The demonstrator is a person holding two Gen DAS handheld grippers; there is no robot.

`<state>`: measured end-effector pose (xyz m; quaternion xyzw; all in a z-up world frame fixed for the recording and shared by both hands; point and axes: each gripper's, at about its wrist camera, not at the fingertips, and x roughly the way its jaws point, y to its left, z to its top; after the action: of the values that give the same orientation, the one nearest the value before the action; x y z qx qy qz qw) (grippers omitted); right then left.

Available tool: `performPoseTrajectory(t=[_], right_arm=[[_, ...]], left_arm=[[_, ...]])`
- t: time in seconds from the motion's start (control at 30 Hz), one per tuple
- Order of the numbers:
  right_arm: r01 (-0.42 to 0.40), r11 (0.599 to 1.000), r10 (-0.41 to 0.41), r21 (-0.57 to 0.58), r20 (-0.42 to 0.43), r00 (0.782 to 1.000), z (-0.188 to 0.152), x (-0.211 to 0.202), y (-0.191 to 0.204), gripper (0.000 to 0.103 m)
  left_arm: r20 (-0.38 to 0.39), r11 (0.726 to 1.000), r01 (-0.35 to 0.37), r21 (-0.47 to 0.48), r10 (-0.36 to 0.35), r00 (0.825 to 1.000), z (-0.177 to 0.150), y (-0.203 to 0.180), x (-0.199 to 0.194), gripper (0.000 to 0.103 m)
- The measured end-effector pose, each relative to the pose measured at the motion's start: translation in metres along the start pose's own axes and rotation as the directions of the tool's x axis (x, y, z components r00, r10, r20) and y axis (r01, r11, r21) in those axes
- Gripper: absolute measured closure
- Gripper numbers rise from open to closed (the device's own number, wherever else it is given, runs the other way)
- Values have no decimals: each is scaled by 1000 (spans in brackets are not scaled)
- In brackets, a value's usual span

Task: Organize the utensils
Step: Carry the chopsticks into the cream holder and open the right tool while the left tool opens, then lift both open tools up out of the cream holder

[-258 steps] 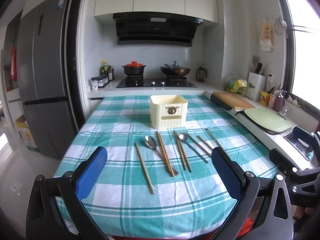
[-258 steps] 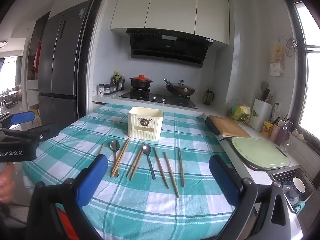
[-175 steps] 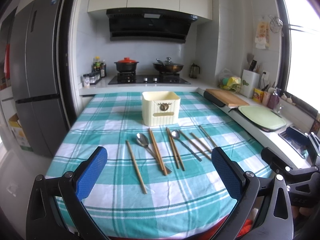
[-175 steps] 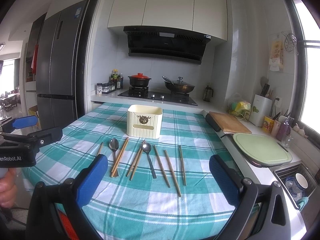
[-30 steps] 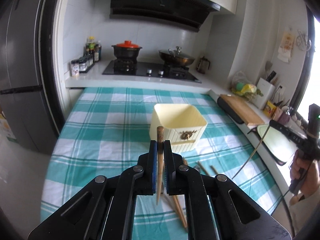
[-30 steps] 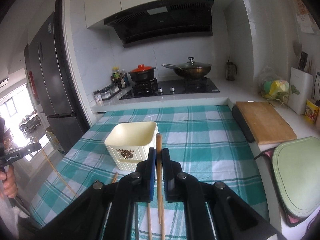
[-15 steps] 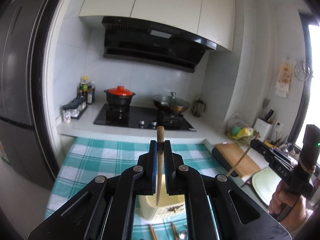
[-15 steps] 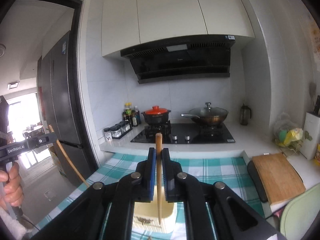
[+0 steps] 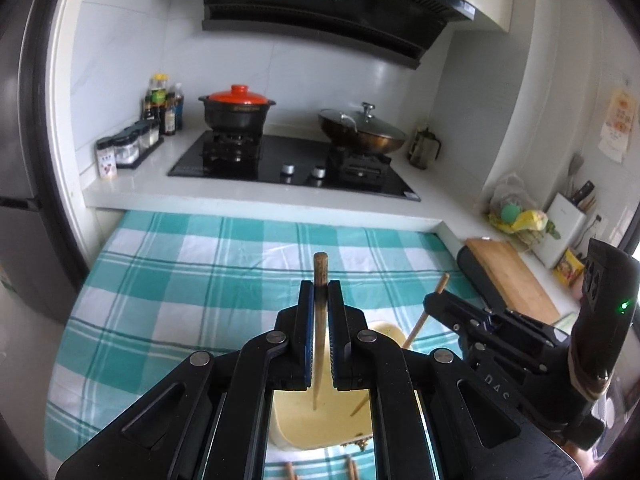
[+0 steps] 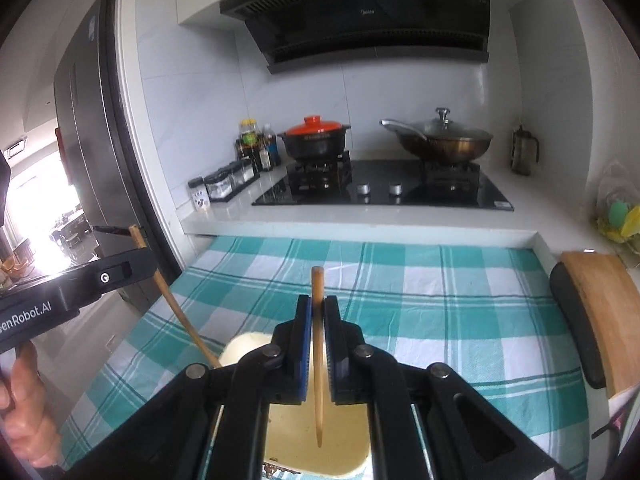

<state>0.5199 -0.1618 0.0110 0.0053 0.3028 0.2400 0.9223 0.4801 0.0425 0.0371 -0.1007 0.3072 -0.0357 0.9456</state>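
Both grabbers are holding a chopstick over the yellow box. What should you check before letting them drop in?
1. Left gripper shut on its dark-tipped chopstick: ok.
2. Right gripper shut on its pale chopstick: ok.
3. Both lower tips sit over the opening of the cream box: ok, in each wrist view.
4. Chopsticks clear of each other: ok in the left wrist view, they show apart.
5. Tips already below the rim: cannot tell.
6. Box bottom free of other things: cannot tell, the grippers hide much of it.
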Motion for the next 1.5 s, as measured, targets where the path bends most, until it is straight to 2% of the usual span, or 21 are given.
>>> performPoseTrajectory(t=[0.17,0.23,0.3,0.37,0.53,0.7,0.83,0.93,1.1,1.23,1.33,1.5], right_arm=[[-7,999,10,42,-69,998,-7,24,-7,93],[-5,998,13,68,-118,993,-8,31,-9,90],[-12,997,20,82,-100,995,-9,23,-11,69],[-2,997,5,73,-51,999,-9,5,-10,52],[-3,999,3,42,-10,1000,-15,-42,-4,51],[-7,1000,7,-12,-28,1000,-41,-98,-2,50],[-21,998,18,-54,-64,998,-83,-142,-4,49],[16,997,-21,-80,-63,998,-132,-173,-4,47],[129,991,-131,-25,-59,990,-219,-209,-4,47],[211,977,-208,19,-85,974,-272,-224,10,47],[194,980,-197,-39,-101,975,-289,-228,32,47],[184,979,-187,-93,-27,982,-285,-243,55,47]], left_arm=[[-89,1000,-5,-6,5,996,-12,-1,39,98],[-121,1000,-7,-13,6,993,-16,1,46,89],[-124,1000,-13,-19,10,992,-21,6,40,50],[-94,1000,-30,-8,29,995,-24,11,24,35],[-88,996,-55,66,60,994,-38,28,-29,29],[-116,982,-52,180,74,990,-77,45,-98,21],[-131,975,-58,213,87,988,-125,57,-149,17],[-120,985,-57,164,77,990,-170,64,-179,13],[-95,996,-77,36,81,992,-236,64,-198,12],[-72,999,-33,1,33,997,-260,54,-199,12],[-76,999,-14,29,16,997,-266,40,-194,12],[-80,998,25,57,-20,997,-278,18,-197,12]])
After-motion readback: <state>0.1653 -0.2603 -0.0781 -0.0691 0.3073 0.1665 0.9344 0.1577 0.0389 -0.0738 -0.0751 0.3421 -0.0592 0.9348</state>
